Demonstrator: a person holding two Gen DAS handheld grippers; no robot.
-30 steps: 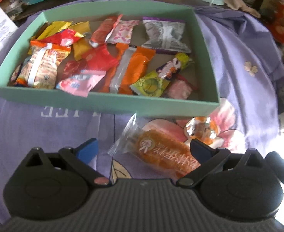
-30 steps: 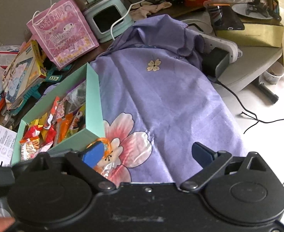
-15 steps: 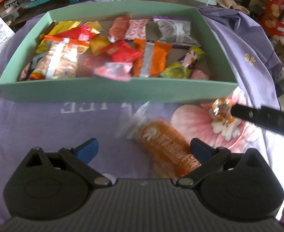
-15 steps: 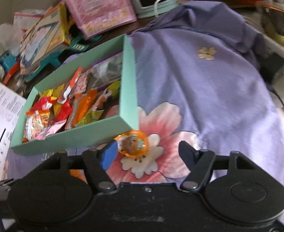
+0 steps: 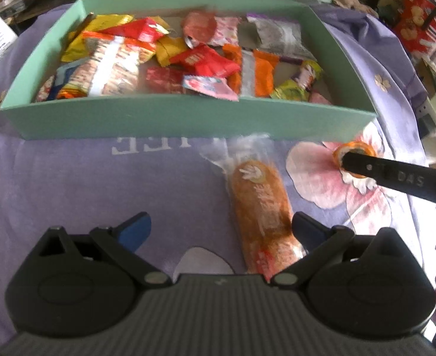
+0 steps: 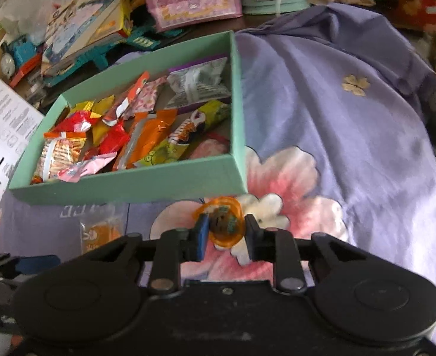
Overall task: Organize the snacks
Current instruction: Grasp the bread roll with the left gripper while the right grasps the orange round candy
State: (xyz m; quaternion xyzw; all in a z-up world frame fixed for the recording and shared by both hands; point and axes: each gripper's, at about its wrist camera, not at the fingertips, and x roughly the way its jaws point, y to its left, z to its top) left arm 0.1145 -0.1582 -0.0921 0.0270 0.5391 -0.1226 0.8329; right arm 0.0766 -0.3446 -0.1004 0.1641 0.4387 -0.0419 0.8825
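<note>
My right hand-held gripper [image 6: 224, 231] is closed down on a small round orange-wrapped snack [image 6: 225, 222], one pad on each side of it, so it sits clamped between my fingers. It lies on the pink flower printed on the purple cloth [image 6: 351, 136] that covers the worktop, just ahead of my fingertips and just short of the near right corner of the green box [image 6: 236, 101]. In my left view the same round snack [image 5: 355, 152] shows off to my right, with one dark finger [image 5: 396, 176] of that right tool across it.

My left hand-held gripper [image 5: 216, 227] is spread wide apart and holds nothing. A long orange snack in a clear wrapper [image 5: 259, 204] lies on the cloth between its fingers, nearer the right one, whose blue pad [image 5: 302, 229] sits just beside the pack; I cannot tell whether they touch. The pack's crimped clear end points away from me toward the box, and its near end runs under the body of my tool.

The green box [image 5: 188, 117] stands straight ahead of my left fingers, past the long pack, its near wall facing me. Inside it lies a loose heap of wrapped snacks [image 5: 164, 62] in red, yellow, orange, pink and silver.

Beyond the box, books and toys [image 6: 84, 26] are piled.
</note>
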